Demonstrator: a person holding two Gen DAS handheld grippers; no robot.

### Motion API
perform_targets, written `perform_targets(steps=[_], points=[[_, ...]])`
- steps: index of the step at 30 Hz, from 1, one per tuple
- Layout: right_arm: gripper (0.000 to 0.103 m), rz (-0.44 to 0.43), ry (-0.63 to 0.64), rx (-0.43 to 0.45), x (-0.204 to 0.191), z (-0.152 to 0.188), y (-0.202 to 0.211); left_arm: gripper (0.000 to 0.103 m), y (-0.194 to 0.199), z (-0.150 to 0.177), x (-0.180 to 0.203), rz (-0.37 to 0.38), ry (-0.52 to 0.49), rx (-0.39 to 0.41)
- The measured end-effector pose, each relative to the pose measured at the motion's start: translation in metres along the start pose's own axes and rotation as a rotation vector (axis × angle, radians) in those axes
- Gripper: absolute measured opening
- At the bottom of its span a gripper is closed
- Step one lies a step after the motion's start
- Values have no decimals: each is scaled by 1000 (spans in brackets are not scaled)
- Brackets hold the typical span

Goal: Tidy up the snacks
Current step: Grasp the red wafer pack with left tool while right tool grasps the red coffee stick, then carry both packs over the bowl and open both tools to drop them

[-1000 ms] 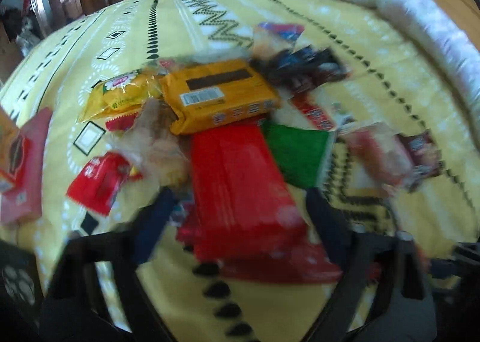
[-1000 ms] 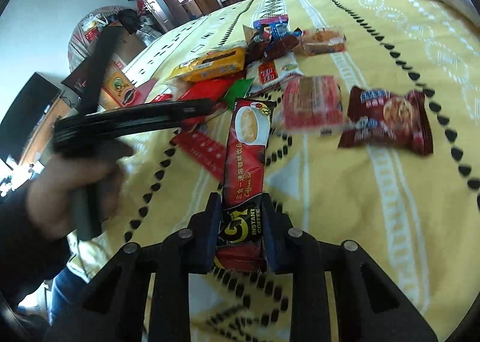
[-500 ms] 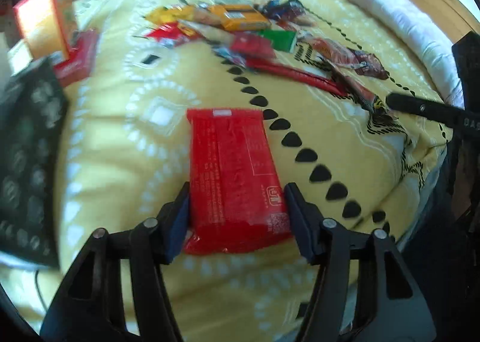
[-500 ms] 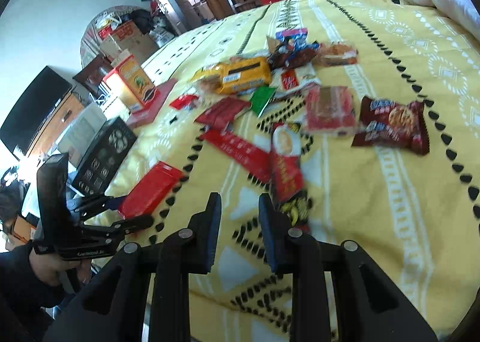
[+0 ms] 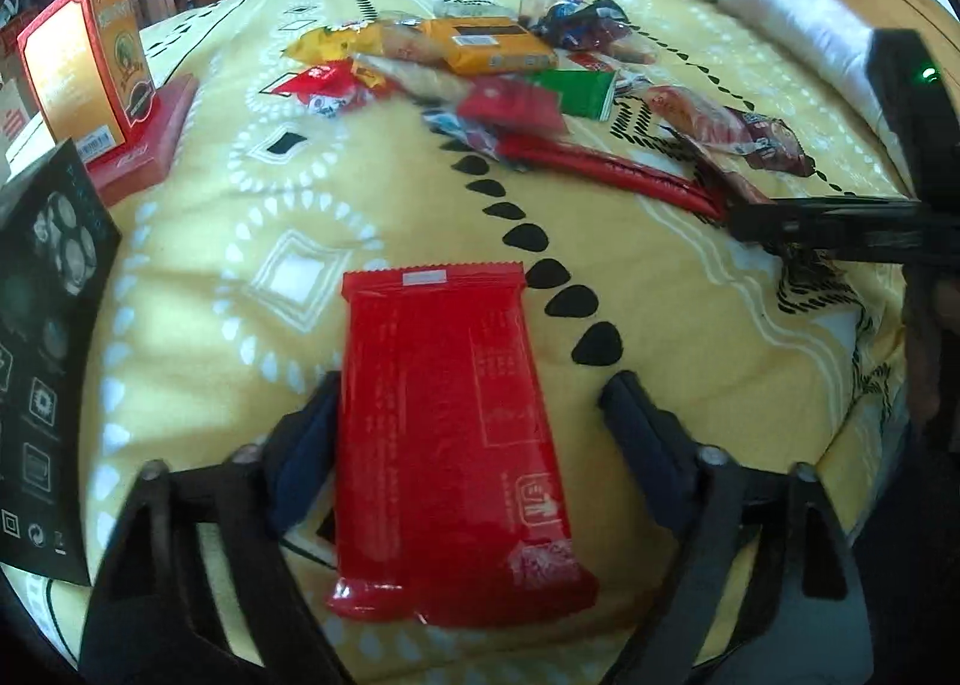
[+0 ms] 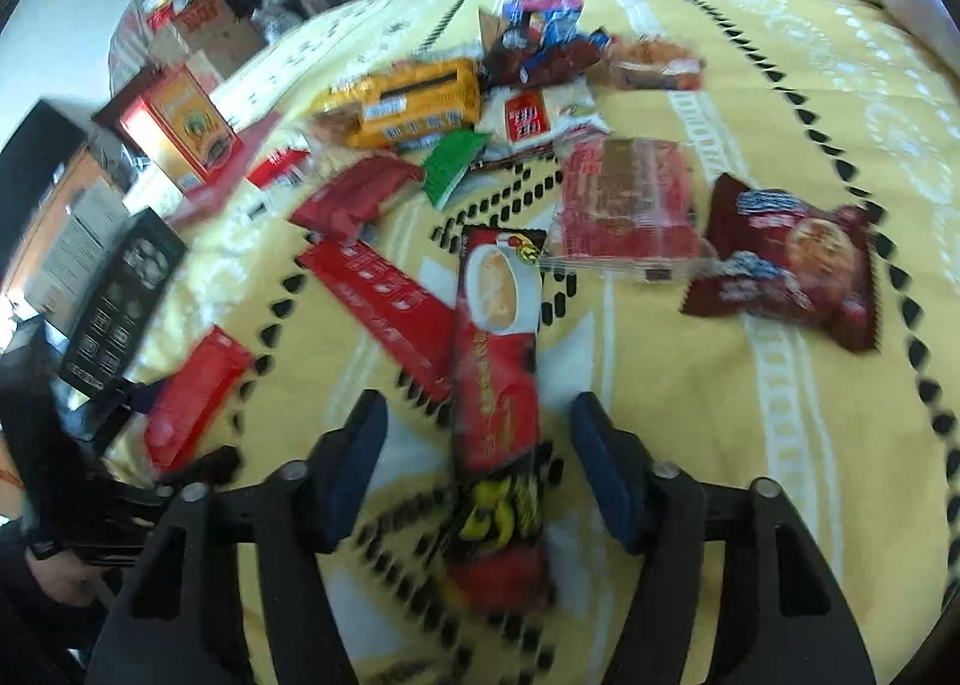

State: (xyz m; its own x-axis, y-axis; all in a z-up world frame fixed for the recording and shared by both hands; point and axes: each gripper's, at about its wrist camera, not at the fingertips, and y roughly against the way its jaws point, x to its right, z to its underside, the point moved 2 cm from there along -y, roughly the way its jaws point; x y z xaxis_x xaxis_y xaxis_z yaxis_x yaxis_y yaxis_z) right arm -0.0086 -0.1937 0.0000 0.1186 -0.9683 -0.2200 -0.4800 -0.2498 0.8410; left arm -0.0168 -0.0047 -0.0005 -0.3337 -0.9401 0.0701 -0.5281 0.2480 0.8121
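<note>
Yellow bedspread (image 5: 420, 217): left gripper (image 5: 468, 421) opening around red packet (image 5: 444, 433), right gripper (image 6: 474, 457) opening around coffee sachet (image 6: 495, 385).

Red packet (image 5: 447, 433) (yellow patterned bedspread (image 5: 690, 289))

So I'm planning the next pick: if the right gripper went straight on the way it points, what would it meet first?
Likely the instant coffee stick, lying lengthwise between the opening fingers of the right gripper; beneath it, the yellow bedspread.
</note>
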Motion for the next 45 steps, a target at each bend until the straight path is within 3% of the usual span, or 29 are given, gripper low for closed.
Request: perform_targets(steps=[1,3,9,14,17,22,31,38,45], points=[[32,24,11,6,1,1,-1,52,3,-1,-1,-4,4,2],[26,7,-22,30,7,5,8,52,10,-4,-3,8,10,3],[25,-10,-51,112,5,23,54,52,43,-15,-4,48,42,83],[25,-27,-23,206,-20,9,97,52,111,-37,-17,37,62,238],[25,-60,28,267,-49,-15,120,52,157,-51,-37,-9,81,336],[25,-148,137,360,-123,-64,145,52,224,-58,-98,-201,139,452],[25,-352,358,369,-293,-124,142,52,284,-11,-218,-463,355,479],[25,-469,470,273,-411,-134,110,52,286,15,-265,-545,473,436],[25,-502,565,193,-489,-127,86,52,276,32,-296,-542,558,385]])
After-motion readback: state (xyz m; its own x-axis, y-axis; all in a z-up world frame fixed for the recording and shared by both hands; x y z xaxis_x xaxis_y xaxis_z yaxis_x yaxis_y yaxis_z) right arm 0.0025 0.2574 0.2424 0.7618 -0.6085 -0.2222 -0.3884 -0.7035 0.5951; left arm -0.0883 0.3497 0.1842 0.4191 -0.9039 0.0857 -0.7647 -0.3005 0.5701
